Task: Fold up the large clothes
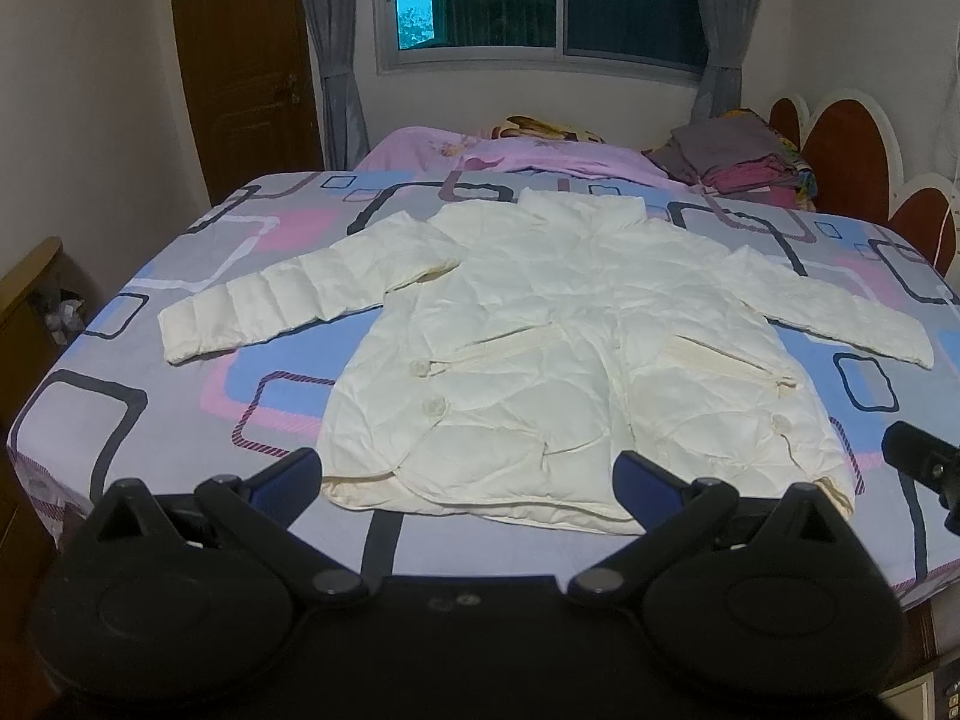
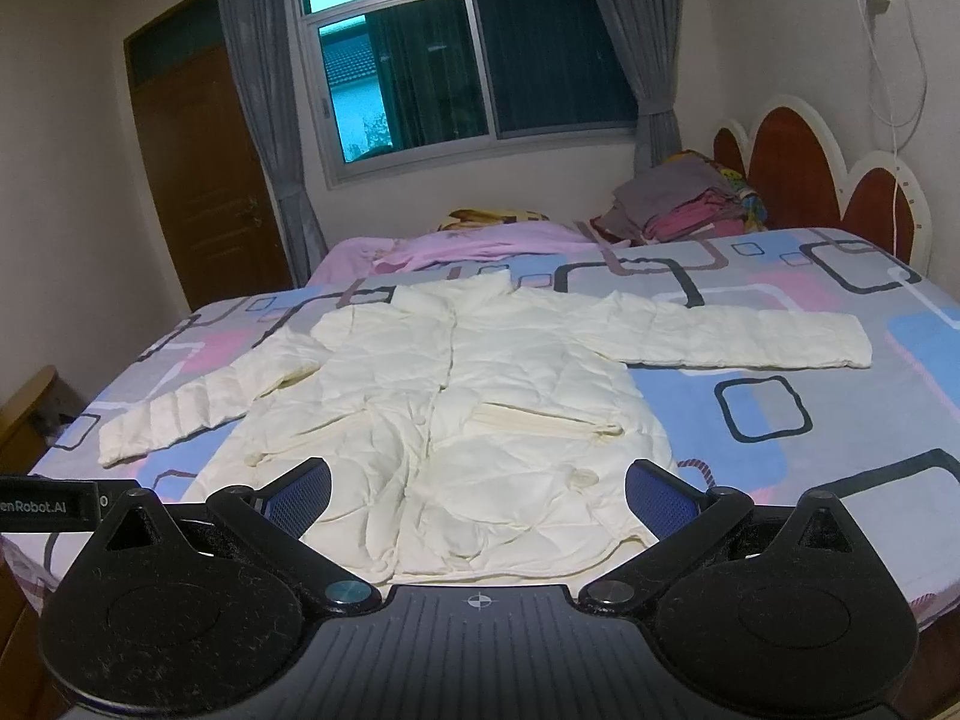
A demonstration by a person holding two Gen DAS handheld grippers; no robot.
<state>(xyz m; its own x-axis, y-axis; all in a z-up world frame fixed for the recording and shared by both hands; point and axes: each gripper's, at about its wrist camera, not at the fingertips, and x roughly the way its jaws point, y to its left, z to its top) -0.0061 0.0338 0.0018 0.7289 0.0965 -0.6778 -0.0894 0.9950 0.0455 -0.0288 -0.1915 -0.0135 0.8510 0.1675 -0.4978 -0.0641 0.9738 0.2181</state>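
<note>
A cream quilted jacket lies flat on the bed, front up, collar at the far end and both sleeves spread out to the sides. In the right wrist view the same jacket fills the middle. My left gripper hovers open just above the jacket's near hem, nothing between its blue pads. My right gripper is also open over the near hem, its fingers wide apart and empty. The right gripper's black tip shows at the right edge of the left wrist view.
The bed sheet is grey with pink and blue squares. A pink blanket and a pile of folded clothes sit at the far end by the headboard. A wooden door and a window stand beyond.
</note>
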